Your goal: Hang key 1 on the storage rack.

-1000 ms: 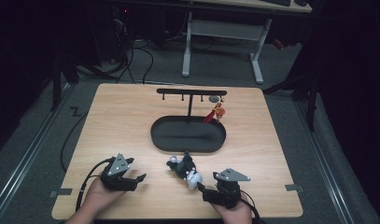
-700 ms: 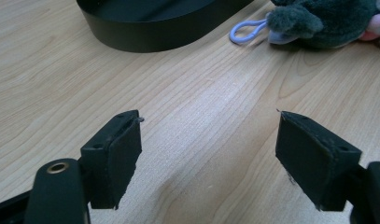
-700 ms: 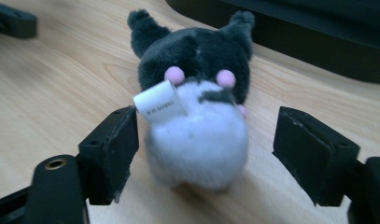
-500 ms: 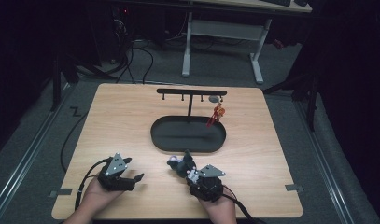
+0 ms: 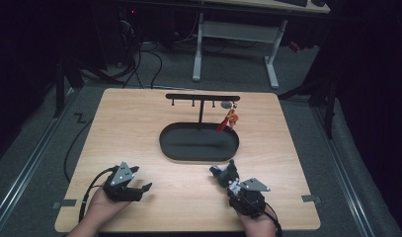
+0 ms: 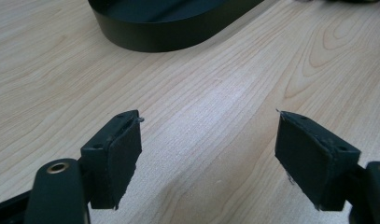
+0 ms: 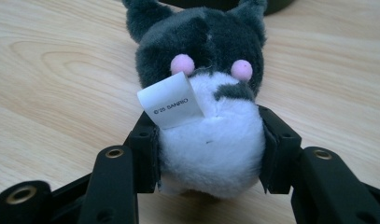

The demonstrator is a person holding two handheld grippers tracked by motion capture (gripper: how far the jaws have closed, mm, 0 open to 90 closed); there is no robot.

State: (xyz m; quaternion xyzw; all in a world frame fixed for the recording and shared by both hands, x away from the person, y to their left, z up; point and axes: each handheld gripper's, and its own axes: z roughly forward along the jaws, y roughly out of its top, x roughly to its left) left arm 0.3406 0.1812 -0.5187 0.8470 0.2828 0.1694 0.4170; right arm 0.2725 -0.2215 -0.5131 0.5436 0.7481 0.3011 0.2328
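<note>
A small grey-and-white plush toy [image 7: 206, 116] with pink cheeks and a white label lies on the wooden table [image 5: 139, 123]. My right gripper [image 7: 208, 154] has just closed its jaws, and its pads press on the toy's white body from both sides. From above, the plush toy [image 5: 222, 174] sticks out ahead of the right gripper [image 5: 228, 181] near the table's front edge. My left gripper [image 5: 142, 191] rests at the front left, open with nothing between its fingers [image 6: 117, 158].
A black oval tray [image 5: 164, 143] sits mid-table, its wall [image 6: 155, 39] just ahead of the left gripper. Behind it stands a black hook rack [image 5: 201, 97] with a red charm [image 5: 227, 121] hanging at its right end. Bare wood lies between the two hands.
The right gripper reached left to the plush toy, shut on it, then drew it to the right. The left gripper stayed put.
</note>
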